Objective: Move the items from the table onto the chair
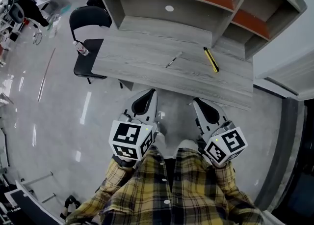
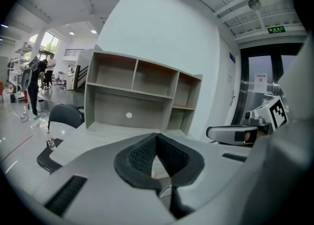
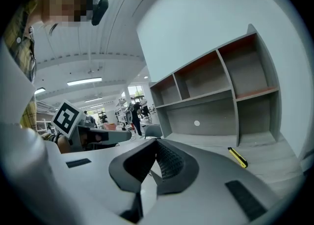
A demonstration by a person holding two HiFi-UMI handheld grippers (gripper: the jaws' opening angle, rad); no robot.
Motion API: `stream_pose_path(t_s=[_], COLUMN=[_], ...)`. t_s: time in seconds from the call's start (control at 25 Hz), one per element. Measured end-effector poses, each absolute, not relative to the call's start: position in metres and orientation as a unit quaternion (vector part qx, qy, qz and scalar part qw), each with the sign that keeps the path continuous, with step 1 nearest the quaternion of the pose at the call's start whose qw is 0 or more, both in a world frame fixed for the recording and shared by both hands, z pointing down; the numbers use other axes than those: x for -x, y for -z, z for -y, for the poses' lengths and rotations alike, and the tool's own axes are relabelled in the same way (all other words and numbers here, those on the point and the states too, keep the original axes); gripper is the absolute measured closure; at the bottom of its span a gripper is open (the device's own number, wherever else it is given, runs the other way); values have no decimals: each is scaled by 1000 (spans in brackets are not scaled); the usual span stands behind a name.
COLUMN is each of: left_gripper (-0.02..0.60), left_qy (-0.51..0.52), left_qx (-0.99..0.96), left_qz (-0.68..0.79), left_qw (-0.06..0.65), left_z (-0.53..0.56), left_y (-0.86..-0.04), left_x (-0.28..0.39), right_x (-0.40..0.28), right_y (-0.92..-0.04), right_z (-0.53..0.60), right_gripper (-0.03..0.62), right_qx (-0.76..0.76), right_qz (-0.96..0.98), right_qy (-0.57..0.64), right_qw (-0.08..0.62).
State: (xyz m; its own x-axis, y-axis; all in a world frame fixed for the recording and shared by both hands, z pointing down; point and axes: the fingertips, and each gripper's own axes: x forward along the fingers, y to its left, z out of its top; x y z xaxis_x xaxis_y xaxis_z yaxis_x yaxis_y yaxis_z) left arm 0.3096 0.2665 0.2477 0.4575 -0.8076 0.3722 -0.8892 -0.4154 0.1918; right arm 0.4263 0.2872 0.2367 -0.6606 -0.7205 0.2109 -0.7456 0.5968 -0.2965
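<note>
Yellow knife point(image 1: 211, 59) and a thin pen point(image 1: 173, 60) are lying mid-tabletop point(image 1: 142, 52), the chair point(image 1: 89, 18) is standing at its left end, and I am holding my left gripper point(image 1: 148, 96) and right gripper point(image 1: 197, 105) off its near edge, fingers closed and empty, so I am judging the first pick calls for opening.

left gripper point(image 1: 150, 94): jaws together, nothing between them, pointing forward and slightly down | right gripper point(image 1: 195, 102): jaws together, empty, pointing forward, nearer level | pose: side by side, apart, tips angled toward each other | arms: plaid sleeves point(image 1: 122, 180) bent, held close before the chest
</note>
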Motion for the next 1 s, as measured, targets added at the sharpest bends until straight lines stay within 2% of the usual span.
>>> stream_pose_path(t_s=[0.52,1.0], left_gripper=[577,577], left_qy=[-150,-161], left_qx=[-869,-881], left_qz=[423,399], left_qw=[211,197], left_z=[-209,-95], left_y=[-279,-279], left_x=[-296,-345], right_x=[-418,-458], right_y=[-261,-265], right_z=[-239,-124], right_gripper=[576,576], right_qx=[-501,-509], right_qz=[837,833], right_qy=[-216,-212], right_qw=[53,39])
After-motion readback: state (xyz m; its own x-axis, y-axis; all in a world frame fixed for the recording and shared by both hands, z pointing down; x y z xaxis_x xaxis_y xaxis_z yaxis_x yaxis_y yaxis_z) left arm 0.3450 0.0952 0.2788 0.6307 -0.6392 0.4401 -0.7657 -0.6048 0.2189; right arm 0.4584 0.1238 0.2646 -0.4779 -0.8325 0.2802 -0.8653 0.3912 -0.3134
